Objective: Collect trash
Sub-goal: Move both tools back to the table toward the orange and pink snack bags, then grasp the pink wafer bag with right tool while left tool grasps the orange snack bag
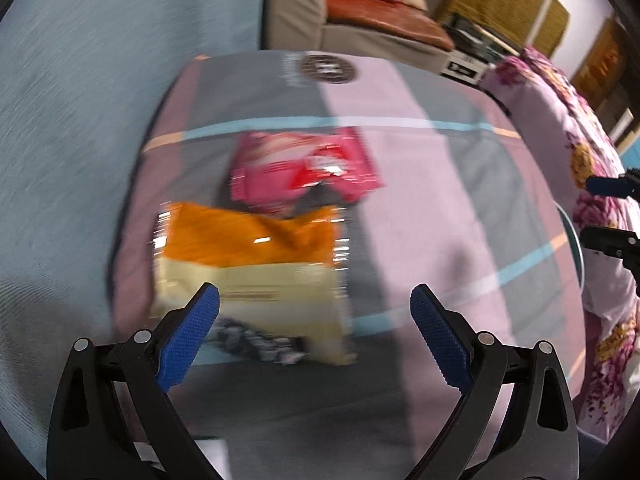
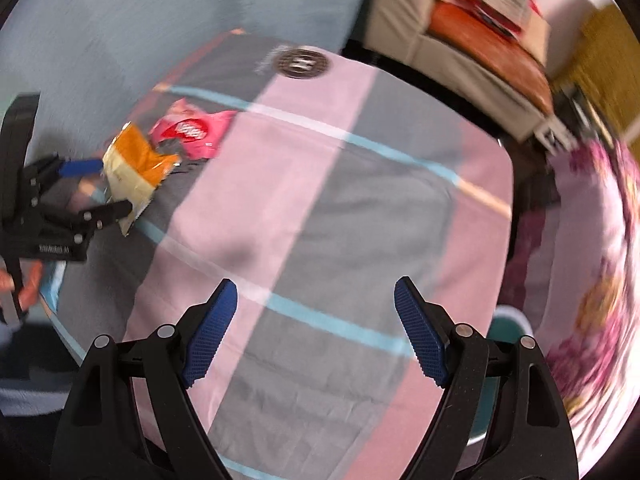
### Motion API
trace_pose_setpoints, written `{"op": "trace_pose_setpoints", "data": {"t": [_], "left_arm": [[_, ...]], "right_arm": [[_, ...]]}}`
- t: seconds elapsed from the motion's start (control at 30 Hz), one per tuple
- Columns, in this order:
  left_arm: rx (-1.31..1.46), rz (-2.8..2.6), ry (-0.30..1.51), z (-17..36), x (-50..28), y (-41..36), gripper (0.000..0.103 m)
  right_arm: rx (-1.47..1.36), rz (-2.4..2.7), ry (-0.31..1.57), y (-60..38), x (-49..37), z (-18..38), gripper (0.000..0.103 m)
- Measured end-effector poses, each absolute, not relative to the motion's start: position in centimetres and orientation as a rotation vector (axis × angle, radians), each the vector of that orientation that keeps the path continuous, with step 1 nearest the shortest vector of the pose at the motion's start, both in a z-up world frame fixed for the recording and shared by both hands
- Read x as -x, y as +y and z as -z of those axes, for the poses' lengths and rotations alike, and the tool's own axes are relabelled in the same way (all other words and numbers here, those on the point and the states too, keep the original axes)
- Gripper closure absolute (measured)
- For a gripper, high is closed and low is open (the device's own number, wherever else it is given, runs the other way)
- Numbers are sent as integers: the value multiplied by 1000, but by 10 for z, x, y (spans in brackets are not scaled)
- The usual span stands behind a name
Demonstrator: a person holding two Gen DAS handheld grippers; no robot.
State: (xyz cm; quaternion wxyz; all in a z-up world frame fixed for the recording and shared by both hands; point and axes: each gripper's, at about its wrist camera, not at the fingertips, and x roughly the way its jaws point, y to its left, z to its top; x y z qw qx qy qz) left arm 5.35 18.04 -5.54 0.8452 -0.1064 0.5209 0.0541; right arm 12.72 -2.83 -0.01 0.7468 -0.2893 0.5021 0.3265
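Observation:
Three pieces of trash lie on a pink and grey bedspread (image 1: 440, 208). They are an orange and yellow snack bag (image 1: 248, 256), a pink and red wrapper (image 1: 308, 168) behind it, and a small black and white wrapper (image 1: 260, 344) under the bag's near edge. My left gripper (image 1: 316, 304) is open just above the snack bag's near end, its left finger over the bag's corner. In the right wrist view the snack bag (image 2: 136, 160) sits by the left gripper (image 2: 116, 187), with the pink wrapper (image 2: 192, 132) beyond. My right gripper (image 2: 316, 292) hangs open over bare bedspread (image 2: 340, 220), holding nothing.
A floral quilt (image 1: 592, 152) is bunched along the bed's right side. A beige bench with an orange cushion (image 1: 384, 20) and papers stands beyond the bed. A teal round rim (image 2: 512, 322) shows by the right gripper. The right gripper (image 1: 600, 212) enters the left wrist view at its right edge.

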Motion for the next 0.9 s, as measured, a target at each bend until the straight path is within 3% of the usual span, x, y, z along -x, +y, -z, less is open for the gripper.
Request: {"op": "trace_pose_setpoints", "data": {"t": [0.47,0.9], "left_arm": [[222,-204,1142,78,-50,245,7],[241,-186,1162,92,-55,260,7]], "right_arm": [[973,-986,1046,121,-140,32,26],[1082,-1177,1072,184,-160,87,26]]}}
